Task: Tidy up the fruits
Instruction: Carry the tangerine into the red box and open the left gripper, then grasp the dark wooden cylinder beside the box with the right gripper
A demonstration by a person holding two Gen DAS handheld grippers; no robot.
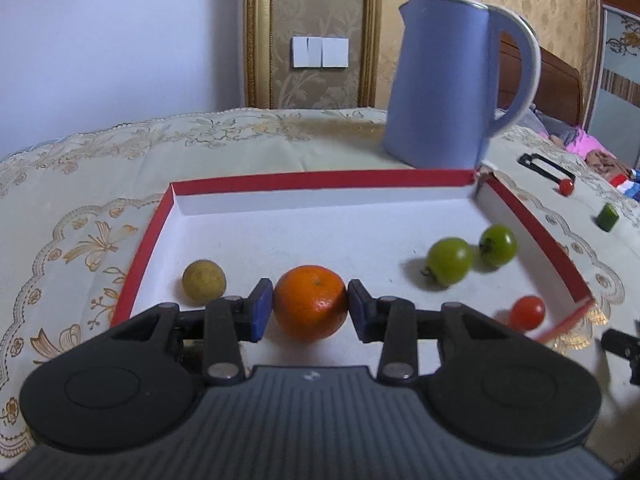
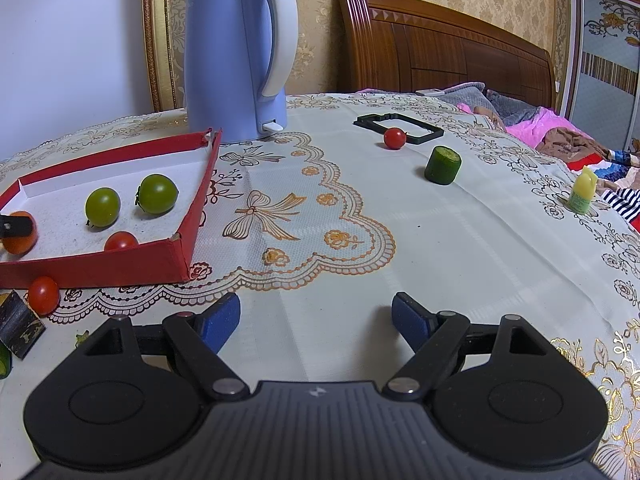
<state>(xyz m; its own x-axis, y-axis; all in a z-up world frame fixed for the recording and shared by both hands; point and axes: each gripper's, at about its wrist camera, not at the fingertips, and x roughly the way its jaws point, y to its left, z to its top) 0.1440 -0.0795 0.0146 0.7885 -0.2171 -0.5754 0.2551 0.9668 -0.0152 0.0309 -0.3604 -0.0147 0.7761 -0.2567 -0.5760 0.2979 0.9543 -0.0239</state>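
My left gripper (image 1: 310, 310) is shut on an orange tangerine (image 1: 310, 300) and holds it at the floor of the red-rimmed white box (image 1: 320, 178). In the box lie a yellowish round fruit (image 1: 204, 281), two green tomatoes (image 1: 449, 261) (image 1: 497, 246) and a red cherry tomato (image 1: 528, 312). My right gripper (image 2: 316, 320) is open and empty over the tablecloth, right of the box (image 2: 120, 266). A red cherry tomato (image 2: 43, 295) lies on the cloth in front of the box. Another red tomato (image 2: 395, 138) and a green cucumber piece (image 2: 443, 165) lie farther off on the right.
A blue electric kettle (image 2: 236, 60) stands behind the box's far right corner. A black rectangular frame (image 2: 400, 122) lies beside the far tomato. A small yellow-green bottle (image 2: 584, 196) stands near the table's right edge. A dark block (image 2: 18, 332) lies at the lower left.
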